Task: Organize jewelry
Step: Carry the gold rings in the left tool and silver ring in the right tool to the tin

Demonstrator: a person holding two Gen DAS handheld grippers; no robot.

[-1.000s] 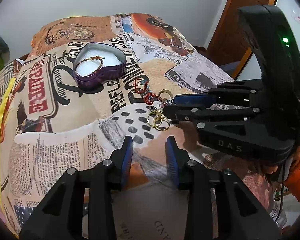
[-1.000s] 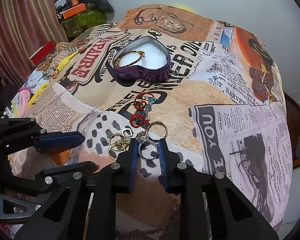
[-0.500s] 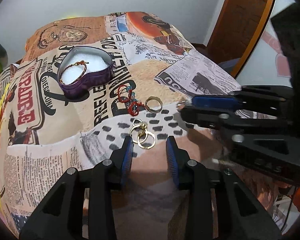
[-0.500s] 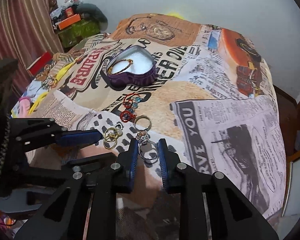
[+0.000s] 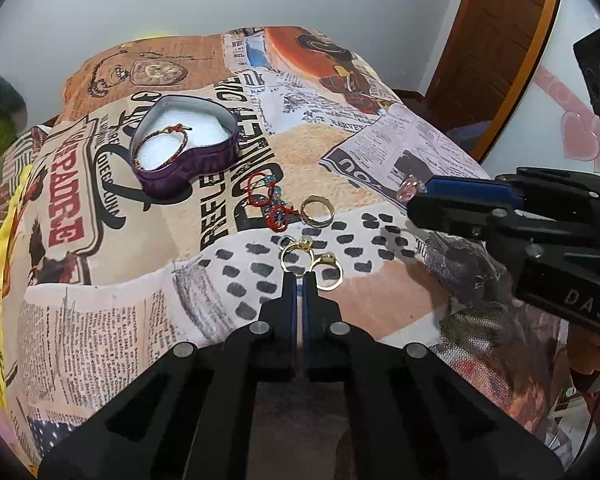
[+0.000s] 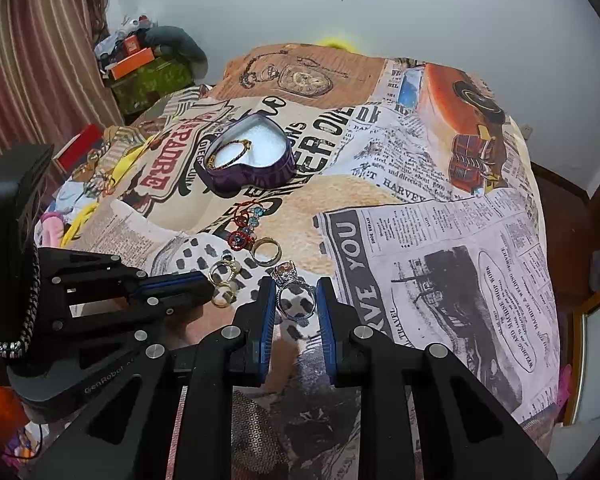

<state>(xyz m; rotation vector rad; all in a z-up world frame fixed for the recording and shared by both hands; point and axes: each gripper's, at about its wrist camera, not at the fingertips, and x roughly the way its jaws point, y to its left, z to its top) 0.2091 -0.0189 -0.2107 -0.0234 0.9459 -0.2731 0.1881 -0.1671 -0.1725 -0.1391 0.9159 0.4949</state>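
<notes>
While my left hand-held gripper (image 5: 299,280) has its blue pads pressed almost together, their tips sit at the near edge of a small cluster of gold rings (image 5: 312,260) on the bed; whether a ring band is actually pinched between them I cannot tell. My right hand-held gripper (image 6: 296,292) stands narrowly apart and is clamped on a silver ring with a pink stone (image 6: 294,294), the band caught between the two pads and the stone toward the far side, lifted clear of the bedspread (image 6: 440,240). From the left wrist view that same pink stone shows at the tip of the right tool, off to the right of the cluster.

Just beyond the gold rings lies a wider gold band (image 5: 318,211), and touching its left side is a red beaded piece with blue stones (image 5: 270,200). Farther back sits a purple heart-shaped tin (image 5: 186,142) with a white lining, open, holding a thin gold bracelet (image 5: 162,146). Everything rests on a bedspread printed with newspaper pages. A striped curtain (image 6: 40,60) hangs at the left in the right wrist view, and a wooden door (image 5: 500,40) stands to the right in the left wrist view.
</notes>
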